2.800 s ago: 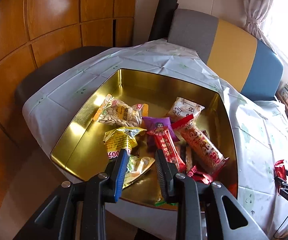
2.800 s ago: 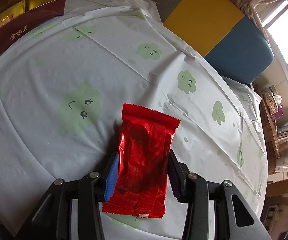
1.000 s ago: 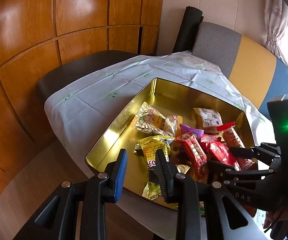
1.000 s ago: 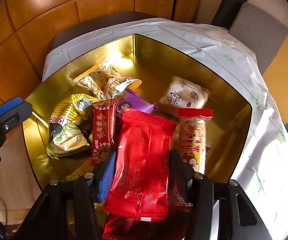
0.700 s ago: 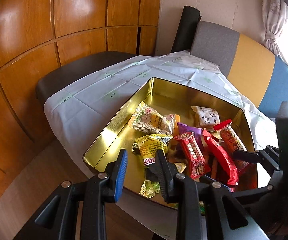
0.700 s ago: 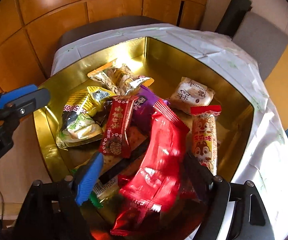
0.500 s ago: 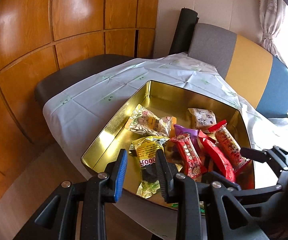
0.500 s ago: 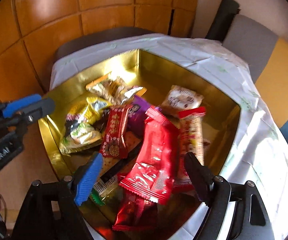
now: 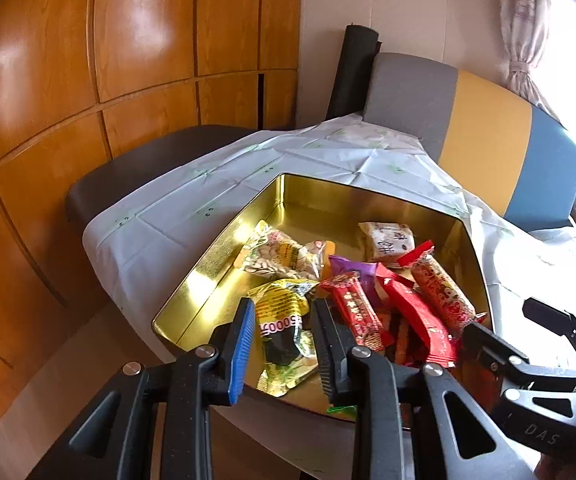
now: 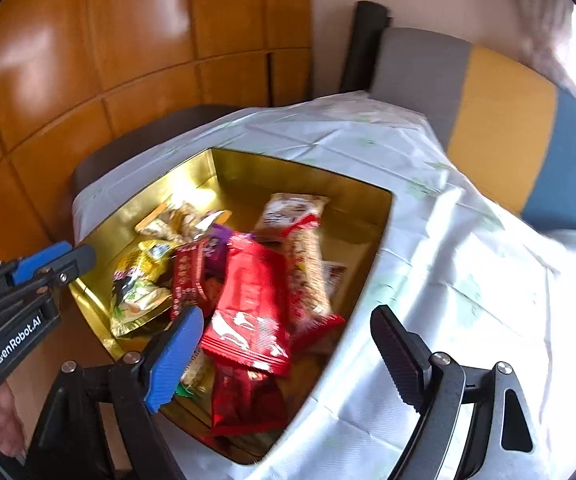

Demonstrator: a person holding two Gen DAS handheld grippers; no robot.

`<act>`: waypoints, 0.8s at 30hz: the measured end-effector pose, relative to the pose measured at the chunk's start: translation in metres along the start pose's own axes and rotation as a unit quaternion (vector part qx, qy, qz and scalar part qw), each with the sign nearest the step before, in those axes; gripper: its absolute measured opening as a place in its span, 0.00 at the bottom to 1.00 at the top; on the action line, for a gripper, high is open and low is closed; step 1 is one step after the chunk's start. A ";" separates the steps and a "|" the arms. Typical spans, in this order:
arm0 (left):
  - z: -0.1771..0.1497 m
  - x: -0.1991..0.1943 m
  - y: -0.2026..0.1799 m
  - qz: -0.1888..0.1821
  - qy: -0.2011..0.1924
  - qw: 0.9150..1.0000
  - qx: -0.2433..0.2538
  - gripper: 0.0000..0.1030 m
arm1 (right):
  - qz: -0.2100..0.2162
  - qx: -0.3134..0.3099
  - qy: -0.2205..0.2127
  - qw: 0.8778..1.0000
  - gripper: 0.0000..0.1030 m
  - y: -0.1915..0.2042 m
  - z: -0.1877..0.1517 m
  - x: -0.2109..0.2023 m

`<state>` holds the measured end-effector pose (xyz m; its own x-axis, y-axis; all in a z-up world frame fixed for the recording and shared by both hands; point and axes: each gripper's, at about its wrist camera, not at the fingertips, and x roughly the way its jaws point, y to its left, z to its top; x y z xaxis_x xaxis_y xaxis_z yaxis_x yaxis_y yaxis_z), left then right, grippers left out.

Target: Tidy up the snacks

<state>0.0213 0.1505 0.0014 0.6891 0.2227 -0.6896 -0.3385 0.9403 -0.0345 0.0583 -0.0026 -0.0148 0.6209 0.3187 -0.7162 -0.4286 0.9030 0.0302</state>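
Note:
A gold tin (image 9: 208,264) (image 10: 288,168) on the table holds several snack packets. The flat red packet (image 10: 252,300) (image 9: 415,316) lies on the pile, free of any grip. My right gripper (image 10: 288,312) hovers above the tin's near right corner; its jaws are opening wide with nothing between them. It also shows at the right edge of the left wrist view (image 9: 527,344). My left gripper (image 9: 284,304) (image 10: 48,260) hangs over the tin's near left edge, above a yellow packet (image 9: 280,312). Its jaws stand a narrow gap apart and hold nothing.
The table wears a white cloth with green prints (image 10: 467,280). A grey, yellow and blue chair back (image 9: 487,132) stands behind it, with a black roll (image 9: 351,72) beside it. A dark seat (image 9: 148,164) and wooden panels lie to the left. A hand (image 10: 0,420) holds the left gripper.
My right gripper opened and let the red packet drop onto the pile in the tin, then pulled back up and to the right. The left gripper kept its narrow gap.

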 end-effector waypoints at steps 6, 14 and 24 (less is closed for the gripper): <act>-0.004 -0.014 -0.010 -0.004 -0.024 1.000 0.001 0.28 | -0.022 0.046 -0.014 0.999 0.88 -0.012 -0.015 -0.015; -0.018 -0.028 -0.025 -0.014 -0.033 0.999 0.018 0.30 | -0.046 0.065 -0.023 0.997 0.90 -0.022 -0.032 -0.024; -0.023 -0.030 -0.032 -0.019 -0.029 0.999 0.021 0.40 | -0.057 0.065 -0.026 0.996 0.91 -0.023 -0.042 -0.027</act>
<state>-0.0028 0.1079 0.0065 0.7377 0.1993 -0.6451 -0.2847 0.9581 -0.0296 0.0238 -0.0446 -0.0258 0.6947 0.2235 -0.6837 -0.2665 0.9628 0.0440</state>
